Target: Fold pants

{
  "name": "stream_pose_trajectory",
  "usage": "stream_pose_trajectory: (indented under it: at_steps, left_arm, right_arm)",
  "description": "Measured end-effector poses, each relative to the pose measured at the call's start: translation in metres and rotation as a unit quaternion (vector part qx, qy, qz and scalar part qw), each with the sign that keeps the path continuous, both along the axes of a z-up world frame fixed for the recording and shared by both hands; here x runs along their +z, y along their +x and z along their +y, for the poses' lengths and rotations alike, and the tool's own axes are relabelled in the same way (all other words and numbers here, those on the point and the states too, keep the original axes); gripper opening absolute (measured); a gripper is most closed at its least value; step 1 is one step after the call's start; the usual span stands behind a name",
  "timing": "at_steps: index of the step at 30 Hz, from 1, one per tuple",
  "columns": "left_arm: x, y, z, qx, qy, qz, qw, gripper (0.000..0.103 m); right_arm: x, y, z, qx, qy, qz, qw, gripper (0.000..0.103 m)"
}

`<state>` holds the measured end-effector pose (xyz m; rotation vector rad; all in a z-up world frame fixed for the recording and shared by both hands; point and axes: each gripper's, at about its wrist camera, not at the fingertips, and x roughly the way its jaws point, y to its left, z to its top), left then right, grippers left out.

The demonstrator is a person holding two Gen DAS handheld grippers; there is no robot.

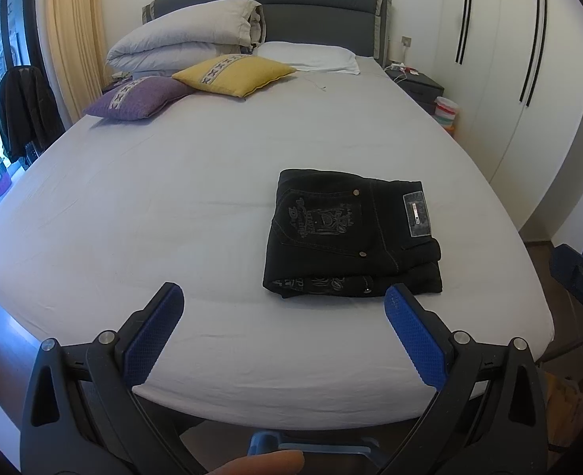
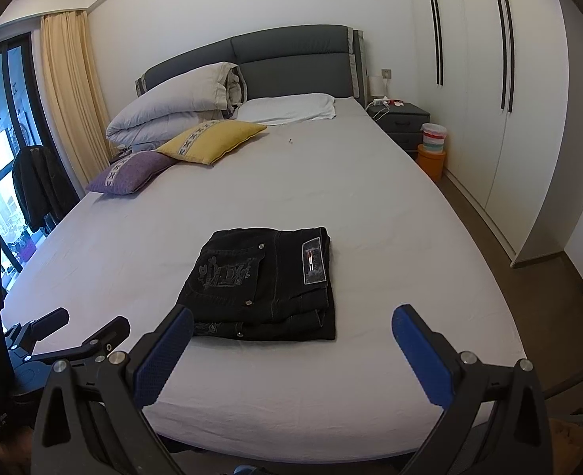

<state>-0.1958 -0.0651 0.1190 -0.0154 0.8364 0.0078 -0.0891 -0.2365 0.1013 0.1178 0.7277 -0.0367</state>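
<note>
The black denim pants point(image 1: 352, 235) lie folded into a flat, near-square bundle on the bed point(image 1: 172, 198), waistband and label patch to the right, embroidered pocket uppermost. Left gripper point(image 1: 283, 301) and right gripper point(image 2: 293, 326) are both spread wide, empty, blue textured fingers point(image 1: 158, 332) short of the bundle.

We see the bed point(image 2: 370, 237) carrying folded black pants point(image 2: 263, 281), a yellow cushion point(image 2: 212, 140), a purple cushion point(image 2: 133, 172), a white pillow point(image 2: 291, 109) and a folded duvet point(image 2: 172, 107).

Black pants point(image 1: 352, 237) lie folded into a compact rectangle, back pocket up.
</note>
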Motion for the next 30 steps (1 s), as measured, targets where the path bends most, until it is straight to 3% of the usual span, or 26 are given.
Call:
stream_pose_trajectory:
  at_steps: [30]
  left_arm:
    - [-0.001,0.000,0.003,0.001,-0.001,0.003,1.0000,0.103]
  right_arm:
    - [-0.008,0.006,-0.010,0.009,0.003,0.013,1.000,0.103]
